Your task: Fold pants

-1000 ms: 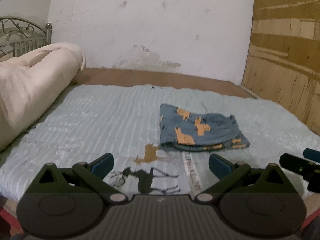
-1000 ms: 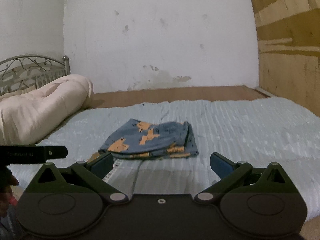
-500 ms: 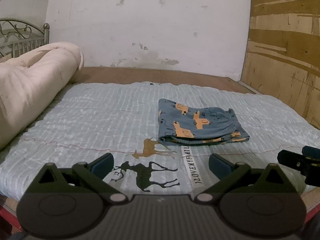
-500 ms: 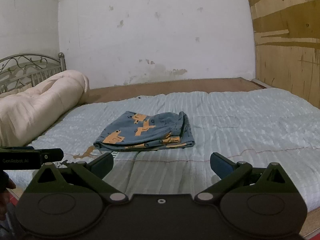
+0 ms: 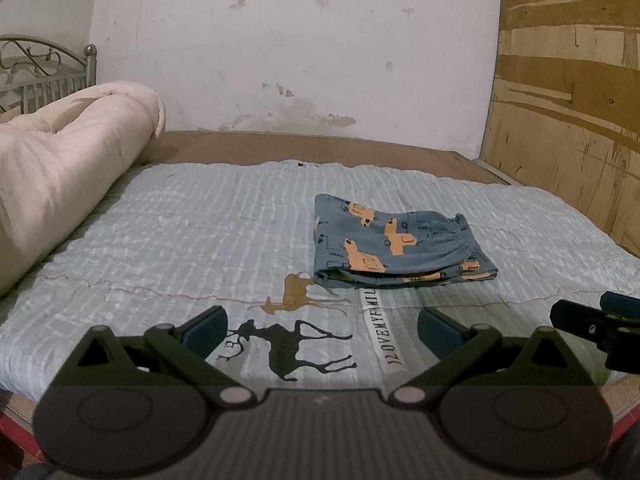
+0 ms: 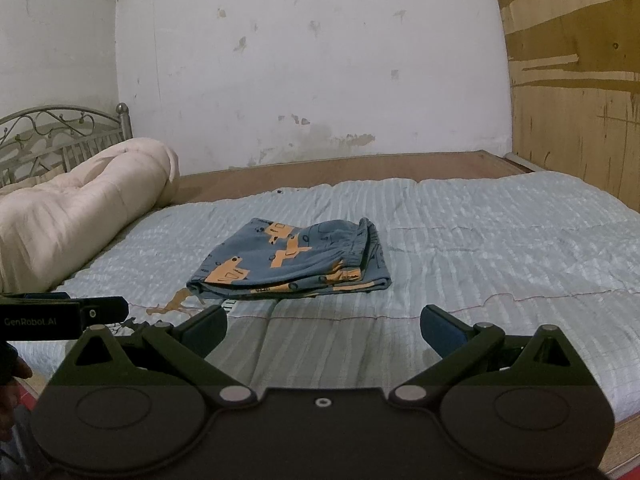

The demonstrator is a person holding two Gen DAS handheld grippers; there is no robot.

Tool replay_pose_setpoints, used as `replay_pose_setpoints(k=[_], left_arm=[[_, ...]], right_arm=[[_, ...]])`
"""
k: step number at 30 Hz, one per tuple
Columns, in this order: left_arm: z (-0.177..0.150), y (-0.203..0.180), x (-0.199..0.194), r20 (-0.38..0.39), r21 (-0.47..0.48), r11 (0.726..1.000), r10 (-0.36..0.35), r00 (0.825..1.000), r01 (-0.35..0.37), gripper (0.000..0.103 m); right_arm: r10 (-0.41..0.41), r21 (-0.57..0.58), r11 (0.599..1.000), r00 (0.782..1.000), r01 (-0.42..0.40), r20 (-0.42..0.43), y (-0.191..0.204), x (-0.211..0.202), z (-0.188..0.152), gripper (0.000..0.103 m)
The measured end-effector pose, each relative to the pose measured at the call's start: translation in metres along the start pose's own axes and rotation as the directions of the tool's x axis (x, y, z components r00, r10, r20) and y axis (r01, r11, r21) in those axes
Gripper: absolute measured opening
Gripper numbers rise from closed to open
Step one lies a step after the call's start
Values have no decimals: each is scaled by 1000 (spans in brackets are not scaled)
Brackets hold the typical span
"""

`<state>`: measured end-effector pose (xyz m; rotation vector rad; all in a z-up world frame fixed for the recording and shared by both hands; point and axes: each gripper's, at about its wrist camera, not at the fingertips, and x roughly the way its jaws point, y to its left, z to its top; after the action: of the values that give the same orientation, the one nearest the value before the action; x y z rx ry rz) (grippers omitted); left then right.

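Left wrist view: left claw (image 5: 322, 330) wide open, empty, above a quilt (image 5: 200, 248) with a strip reading "ILOVEMYFAMIL" (image 5: 382, 330); folded pants (image 5: 394, 250) lie beyond. Right wrist view: right claw (image 6: 323, 330) wide open, empty; pants (image 6: 296, 260) mid-bed; "GenRobot.AI" (image 6: 30, 322) on the left device.
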<state>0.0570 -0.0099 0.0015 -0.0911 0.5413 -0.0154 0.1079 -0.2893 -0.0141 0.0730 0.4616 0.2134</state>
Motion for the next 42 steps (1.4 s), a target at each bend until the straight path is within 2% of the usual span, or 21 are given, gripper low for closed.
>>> replay_pose_setpoints(k=[42], left_arm=[[-1,0,5,-12,5,1000,-5,1000,5,103]], right_arm=[[5,11,1000,1000,-5,-25,-1,8,-6,102]])
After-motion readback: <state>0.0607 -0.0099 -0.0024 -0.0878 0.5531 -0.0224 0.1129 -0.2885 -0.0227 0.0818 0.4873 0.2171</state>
